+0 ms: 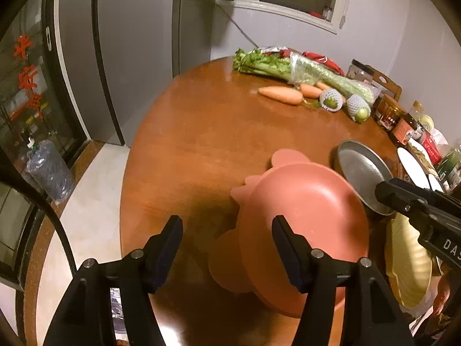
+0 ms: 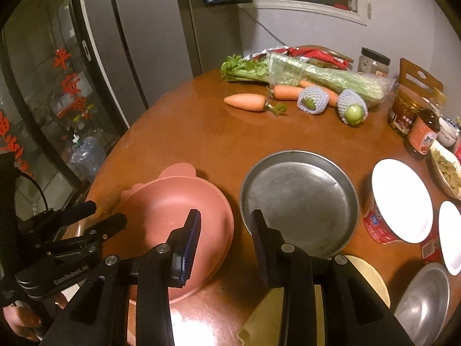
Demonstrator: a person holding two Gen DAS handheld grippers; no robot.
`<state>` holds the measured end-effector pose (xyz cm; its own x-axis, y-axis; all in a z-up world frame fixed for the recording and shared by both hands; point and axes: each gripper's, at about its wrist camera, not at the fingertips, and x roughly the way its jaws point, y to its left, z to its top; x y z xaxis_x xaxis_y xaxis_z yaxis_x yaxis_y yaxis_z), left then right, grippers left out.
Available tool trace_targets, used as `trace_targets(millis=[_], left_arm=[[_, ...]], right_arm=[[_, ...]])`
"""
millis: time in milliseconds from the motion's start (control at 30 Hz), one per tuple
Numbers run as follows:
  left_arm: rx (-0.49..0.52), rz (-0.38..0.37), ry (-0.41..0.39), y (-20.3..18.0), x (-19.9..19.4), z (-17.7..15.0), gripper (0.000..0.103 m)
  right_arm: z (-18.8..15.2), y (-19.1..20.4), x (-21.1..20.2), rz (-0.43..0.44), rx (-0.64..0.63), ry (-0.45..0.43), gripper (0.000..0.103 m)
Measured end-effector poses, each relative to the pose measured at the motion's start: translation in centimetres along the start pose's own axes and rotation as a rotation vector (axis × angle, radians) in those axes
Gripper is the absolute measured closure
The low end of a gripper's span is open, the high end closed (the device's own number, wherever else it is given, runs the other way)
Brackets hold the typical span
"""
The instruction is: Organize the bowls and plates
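A pink bowl with ear-shaped tabs (image 1: pixel 305 213) sits on the round wooden table (image 1: pixel 201 132), on top of another pink dish. My left gripper (image 1: pixel 227 248) is open, its right finger over the bowl's near rim. The bowl also shows in the right wrist view (image 2: pixel 170 210). A round steel plate (image 2: pixel 299 199) lies right of it. My right gripper (image 2: pixel 226 239) is open above the gap between the pink bowl and the steel plate. A yellow dish (image 2: pixel 371 276) lies under it. White plates (image 2: pixel 403 199) and another steel plate (image 2: pixel 423 302) lie right.
Celery (image 2: pixel 314 72), carrots (image 2: pixel 247 102) and netted green fruits (image 2: pixel 312 101) lie at the table's far side. Jars and sauce bottles (image 2: pixel 420 132) stand at the right edge. A fridge (image 2: pixel 144 37) and glass door stand beyond the table's left edge.
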<state>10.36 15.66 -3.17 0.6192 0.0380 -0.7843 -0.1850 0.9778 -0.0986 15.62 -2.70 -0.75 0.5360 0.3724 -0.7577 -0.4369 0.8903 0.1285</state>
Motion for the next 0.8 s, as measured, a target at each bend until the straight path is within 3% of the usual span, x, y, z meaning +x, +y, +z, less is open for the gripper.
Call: trace_targets(millis=[267, 400, 800], left_arm=[[0.038, -0.024, -0.047, -2.0, -2.6, -0.2, 0.036], [0.061, -0.042, -0.06, -3.3, -3.7, -0.6, 0.036], [0.122, -0.114, -0.091, -8.3, -5.7, -1.5, 0.036]], right_arm=[[-0.8, -0.4, -2.9, -0.035, 0.018, -0.063, 0.064], [-1.7, -0.8, -4.7, -0.053, 0.03, -0.102, 0.057], [-5.0, -3.4, -9.7, -0.097, 0.077, -0.157, 0.055]])
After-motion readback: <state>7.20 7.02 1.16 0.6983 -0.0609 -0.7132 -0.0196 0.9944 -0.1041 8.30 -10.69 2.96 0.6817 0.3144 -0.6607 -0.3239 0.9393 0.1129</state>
